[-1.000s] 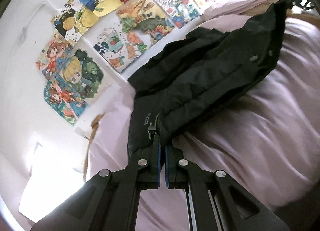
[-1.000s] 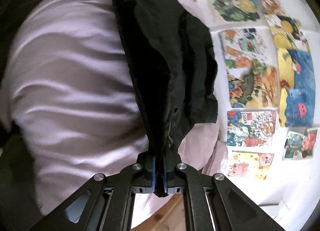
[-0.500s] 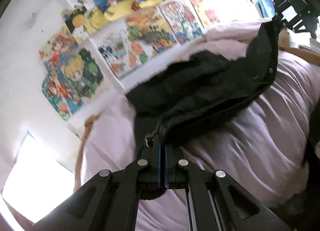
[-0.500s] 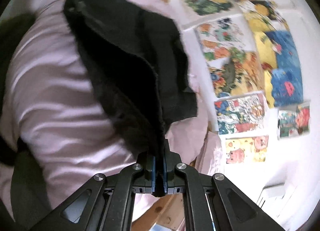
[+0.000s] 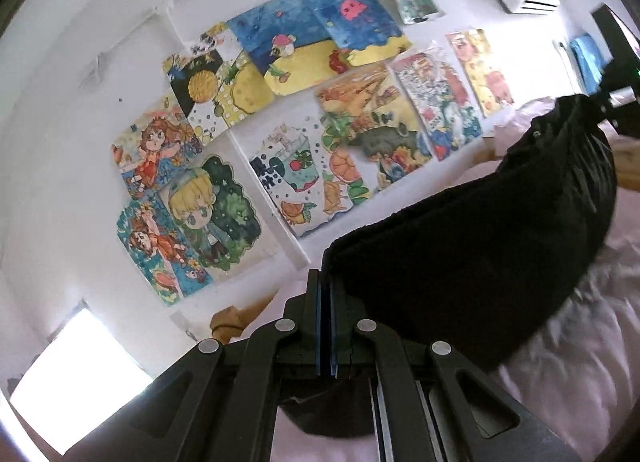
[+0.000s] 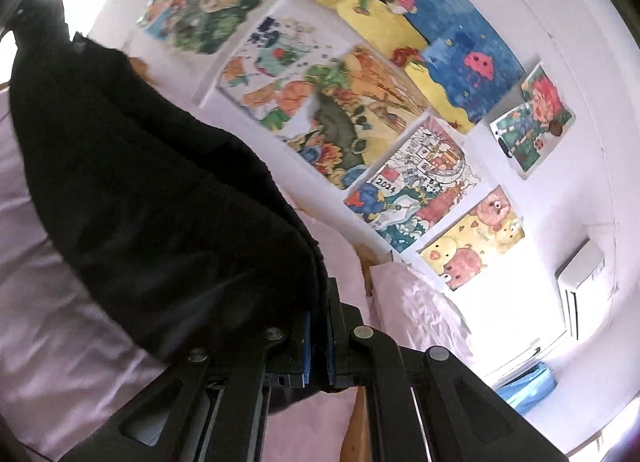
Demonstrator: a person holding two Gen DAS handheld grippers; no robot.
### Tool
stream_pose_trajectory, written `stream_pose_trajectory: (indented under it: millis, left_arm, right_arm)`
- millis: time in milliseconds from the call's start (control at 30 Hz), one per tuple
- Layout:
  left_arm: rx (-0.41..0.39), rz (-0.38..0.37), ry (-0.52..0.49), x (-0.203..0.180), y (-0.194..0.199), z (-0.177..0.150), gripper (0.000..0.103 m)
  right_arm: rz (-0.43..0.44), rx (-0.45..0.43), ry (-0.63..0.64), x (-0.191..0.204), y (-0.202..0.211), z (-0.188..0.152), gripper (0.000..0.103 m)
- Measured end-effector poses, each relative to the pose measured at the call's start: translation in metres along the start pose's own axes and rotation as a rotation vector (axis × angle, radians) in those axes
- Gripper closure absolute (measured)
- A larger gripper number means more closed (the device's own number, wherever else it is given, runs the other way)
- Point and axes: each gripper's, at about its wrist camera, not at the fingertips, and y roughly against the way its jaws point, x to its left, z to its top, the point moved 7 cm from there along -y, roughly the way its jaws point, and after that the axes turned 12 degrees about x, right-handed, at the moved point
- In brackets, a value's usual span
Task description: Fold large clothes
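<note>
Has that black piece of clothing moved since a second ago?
Yes. The black garment has gone up: earlier it lay across the pink bedding; now it hangs between both grippers, reaching up beside the drawings on the wall.

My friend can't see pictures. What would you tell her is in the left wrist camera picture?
The left gripper is shut on an edge of a black garment, which stretches away to the right gripper at its far end, above a pale pink bed cover. Behind it, a white wall is covered with colourful children's paintings.
</note>
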Motion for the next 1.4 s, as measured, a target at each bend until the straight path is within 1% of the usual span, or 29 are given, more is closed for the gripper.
stream_pose_trajectory:
  millis: [100,200,300,400,567,767,833,900,1033,1133,1200,1400]
  left_arm:
    - [0.024,0.02,-0.003,0.009,-0.029,0.025,0.101]
    - [0.038,0.057,-0.035,0.01,-0.061,0.05,0.101]
    - [0.063,0.061,-0.034,0.011,-0.093,0.063,0.101]
    - [0.088,0.042,-0.011,0.01,-0.119,0.069,0.101]
    - [0.112,0.057,-0.007,0.007,-0.155,0.079,0.101]
    - [0.076,0.112,-0.007,0.006,-0.186,0.095,0.101]
    - [0.085,0.115,0.011,0.005,-0.203,0.098,0.101]
    - [0.116,0.09,0.052,0.005,-0.22,0.098,0.101]
    - [0.203,0.027,0.135,0.008,-0.263,0.098,0.102]
    - [0.218,0.02,0.166,0.007,-0.283,0.096,0.103]
    - [0.223,0.02,0.181,0.003,-0.294,0.091,0.103]
    - [0.255,-0.004,0.217,-0.01,-0.324,0.073,0.103]
  right_arm:
    - [-0.017,-0.028,-0.02,-0.012,-0.025,0.018,0.097]
    - [-0.013,-0.052,-0.077,-0.024,-0.058,0.03,0.097]
    - [0.025,-0.069,-0.16,-0.033,-0.098,0.039,0.097]
    - [0.056,-0.055,-0.193,-0.032,-0.134,0.044,0.097]
    - [0.088,-0.034,-0.208,-0.031,-0.174,0.052,0.097]
    - [0.108,-0.044,-0.267,-0.035,-0.199,0.057,0.097]
    - [0.113,-0.032,-0.275,-0.034,-0.212,0.061,0.097]
    - [0.119,-0.013,-0.277,-0.031,-0.227,0.064,0.097]
    - [0.134,0.044,-0.255,-0.019,-0.256,0.065,0.097]
    - [0.161,0.087,-0.264,-0.013,-0.273,0.062,0.097]
    - [0.168,0.099,-0.266,-0.012,-0.279,0.061,0.097]
    - [0.153,0.137,-0.212,-0.001,-0.294,0.054,0.097]
